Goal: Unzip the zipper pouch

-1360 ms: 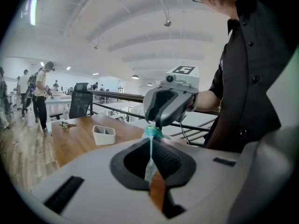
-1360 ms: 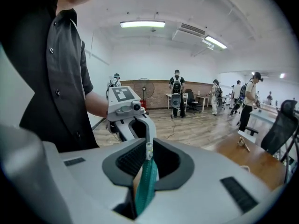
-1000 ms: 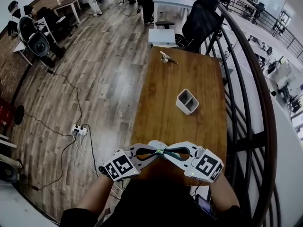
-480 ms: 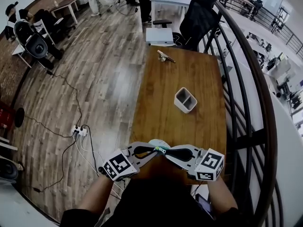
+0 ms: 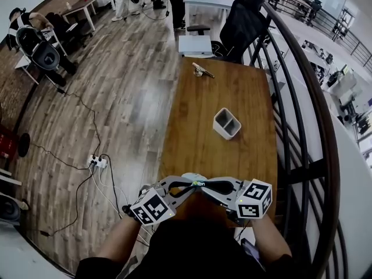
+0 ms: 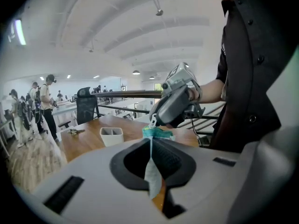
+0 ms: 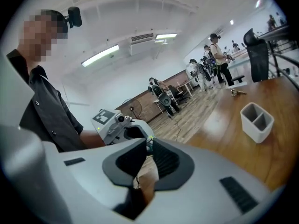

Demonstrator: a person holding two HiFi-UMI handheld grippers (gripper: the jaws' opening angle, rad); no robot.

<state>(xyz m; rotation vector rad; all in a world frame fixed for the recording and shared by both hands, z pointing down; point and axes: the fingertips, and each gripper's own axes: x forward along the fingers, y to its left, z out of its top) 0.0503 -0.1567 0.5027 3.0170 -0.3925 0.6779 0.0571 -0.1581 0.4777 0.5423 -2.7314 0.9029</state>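
Now pouch (image 6: 156,133) held over near table (image 5: 221,92) edge; left gripper (image 6: 150,143) clenched on its fabric end, right gripper (image 7: 148,143) nipping pull (image 6: 152,121) at tips. Pouch probably light, soft, prone to buckling: keep fabric taut beside zipper. Pull tiny, likely slippery: grip squarely.

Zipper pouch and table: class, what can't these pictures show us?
How far the zipper pouch is unzipped: head view, left tongs and right tongs largely cover it; left gripper view, edge-on.
Its body: right gripper view, hidden behind the pads.
Small item at table's far end: head view, too small.
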